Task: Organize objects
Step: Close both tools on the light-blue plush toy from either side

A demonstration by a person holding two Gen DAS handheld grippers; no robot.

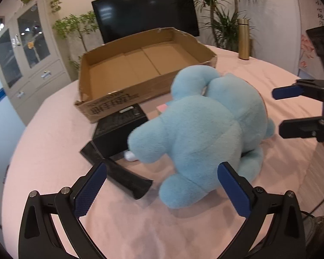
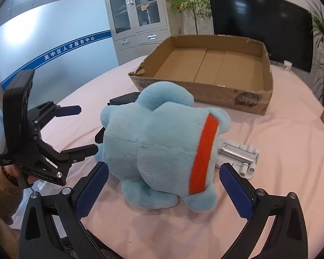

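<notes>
A light blue plush toy (image 1: 203, 129) lies on the pink table; in the right wrist view (image 2: 162, 149) it shows a red stripe. An open, empty cardboard box (image 1: 144, 64) stands behind it, also in the right wrist view (image 2: 209, 69). My left gripper (image 1: 162, 191) is open, its jaws just in front of the toy's lower end. My right gripper (image 2: 164, 191) is open, jaws on either side of the toy's near end, not closed on it. Each gripper shows in the other's view: the right gripper (image 1: 280, 110), the left gripper (image 2: 86, 129).
A black box (image 1: 118, 131) with an open lid lies left of the toy, a small white object (image 1: 130, 155) beside it. A white case with a metal cylinder (image 2: 237, 154) lies right of the toy. A gold flask (image 1: 244, 40) stands at the back right.
</notes>
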